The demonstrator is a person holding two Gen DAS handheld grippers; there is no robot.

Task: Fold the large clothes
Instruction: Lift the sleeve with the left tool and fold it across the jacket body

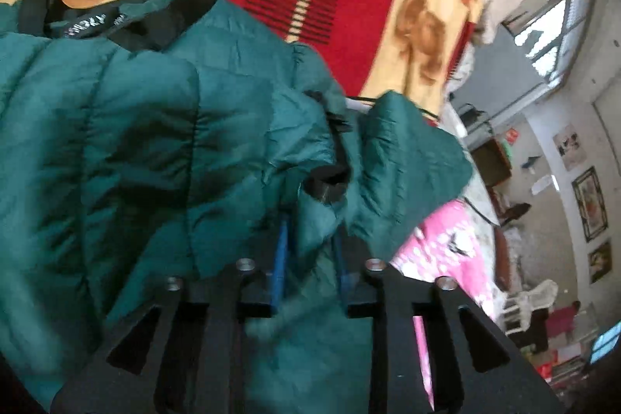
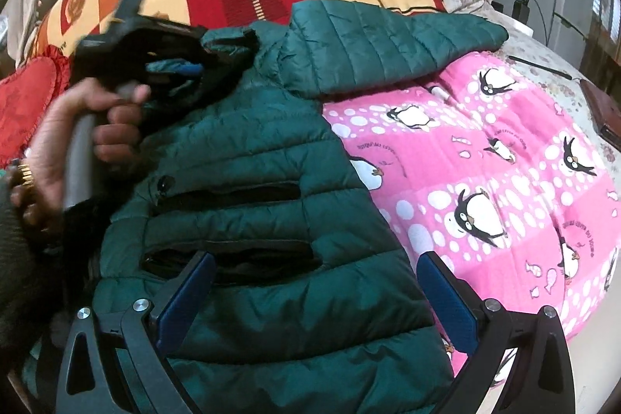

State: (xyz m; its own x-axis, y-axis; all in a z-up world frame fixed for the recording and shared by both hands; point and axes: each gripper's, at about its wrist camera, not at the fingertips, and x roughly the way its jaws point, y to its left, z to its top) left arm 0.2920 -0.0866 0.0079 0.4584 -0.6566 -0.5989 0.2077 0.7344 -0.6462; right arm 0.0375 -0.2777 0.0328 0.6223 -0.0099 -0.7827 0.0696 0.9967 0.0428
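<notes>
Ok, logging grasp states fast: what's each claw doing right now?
Left claw: shut on a fold of the green puffer jacket.
Right claw: open, holding nothing, poised over the jacket's lower part.

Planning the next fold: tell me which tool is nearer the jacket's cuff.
Left. The left tool is shut on the jacket just behind the cuff; the right tool hovers open over the hem.
</notes>
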